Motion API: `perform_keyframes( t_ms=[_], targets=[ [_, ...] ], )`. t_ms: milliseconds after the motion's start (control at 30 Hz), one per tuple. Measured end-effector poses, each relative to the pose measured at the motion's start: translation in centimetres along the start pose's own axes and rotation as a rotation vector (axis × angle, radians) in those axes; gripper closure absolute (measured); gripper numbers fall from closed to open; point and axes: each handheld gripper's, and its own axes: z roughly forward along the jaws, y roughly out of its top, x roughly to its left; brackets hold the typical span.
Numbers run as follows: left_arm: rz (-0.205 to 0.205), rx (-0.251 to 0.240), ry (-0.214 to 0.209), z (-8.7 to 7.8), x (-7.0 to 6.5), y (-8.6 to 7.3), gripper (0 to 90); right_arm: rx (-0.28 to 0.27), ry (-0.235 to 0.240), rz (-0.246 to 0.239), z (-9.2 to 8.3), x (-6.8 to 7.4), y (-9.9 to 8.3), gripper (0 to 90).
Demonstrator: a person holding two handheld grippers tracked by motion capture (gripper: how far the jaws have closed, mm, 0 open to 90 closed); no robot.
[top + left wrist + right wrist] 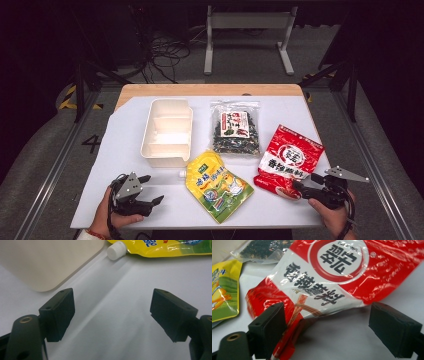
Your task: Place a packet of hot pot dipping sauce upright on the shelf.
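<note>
Right gripper view has the right tool with its jaws spread wide and nothing between them, the near corner of the red pouch lying just ahead and partly over the left jaw's side, so this looks like the approach before a first grasp. In the high view the same right tool sits at the pouch's lower right corner, close to touching it, while the red pouch lies flat and slightly skewed on the white bench. The left tool rests low near the bench's front edge, jaws likewise wide apart and empty; the left gripper view shows bare bench between them, with the white cap of the yellow spout pouch beyond and a corner of the cream divided tray to the side. A clear bag of dark dried greens lies just behind both pouches, beside the tray. My reading is that the pouches are meant for the tray; next the right tool should slide forward so the pouch edge sits between its jaws, then close on the thin, slippery film
</note>
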Motion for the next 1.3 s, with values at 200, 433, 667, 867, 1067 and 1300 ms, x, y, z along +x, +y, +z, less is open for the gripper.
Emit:
perform_keyframes(
  t_ms=[200,433,667,867,1067,1300],
  targets=[
    [0.004,0.002,-0.017,0.3,-0.2,0.2,20.9,0.057,0.090,-0.009,1.6,0.4,0.5,22.9],
    [-0.005,-0.024,-0.048,0.4,-0.6,0.8,21.1,0.076,0.226,-0.040,2.1,0.9,0.8,71.3],
    [-0.038,-0.080,-0.121,0.9,-1.1,2.8,22.6,0.037,0.239,-0.106,1.6,1.7,0.8,77.0],
    [-0.008,-0.111,-0.194,1.9,-2.1,5.6,22.6,-0.031,0.223,-0.157,0.9,2.7,1.2,77.8],
    [0.035,-0.134,-0.237,3.4,-3.2,8.8,22.2,-0.113,0.219,-0.198,0.2,3.6,1.8,78.3],
    [0.050,-0.149,-0.266,4.9,-3.8,11.3,21.7,-0.186,0.232,-0.218,-0.6,4.7,2.8,78.3]
  ],
)
